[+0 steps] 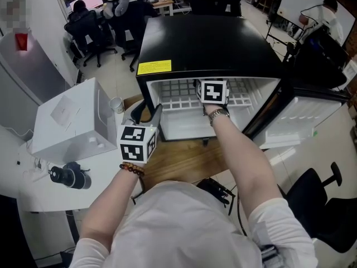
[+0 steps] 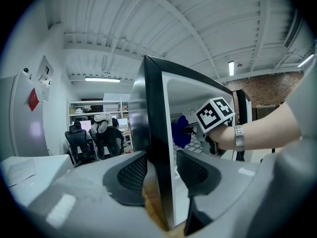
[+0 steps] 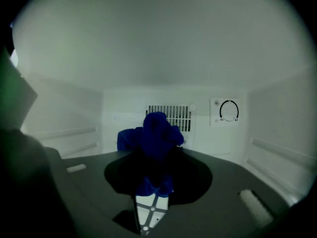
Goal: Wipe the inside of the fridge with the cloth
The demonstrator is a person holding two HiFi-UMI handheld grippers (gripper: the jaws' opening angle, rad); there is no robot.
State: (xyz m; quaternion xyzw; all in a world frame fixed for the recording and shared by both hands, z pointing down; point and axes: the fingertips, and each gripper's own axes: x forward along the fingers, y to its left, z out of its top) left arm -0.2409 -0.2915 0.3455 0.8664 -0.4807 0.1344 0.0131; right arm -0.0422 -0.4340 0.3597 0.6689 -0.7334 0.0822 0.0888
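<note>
1. Bracing the fridge, the left gripper clamps its jaws on the fridge's left side wall at the front edge, probably to steady the cabinet.
2. Deep inside the fridge, the right gripper clenches the blue cloth near the back vent, ready for wiping.
3. Count: one fridge, one cloth, two grippers.

head view: bright, even office light; soft shadows; edges bend a bit | left gripper view: ceiling strip lights glare white; heavy fisheye, black corners; close foreground mushy | right gripper view: dim and greenish inside the fridge — cloth fairly sharp; dark vignette all round
</note>
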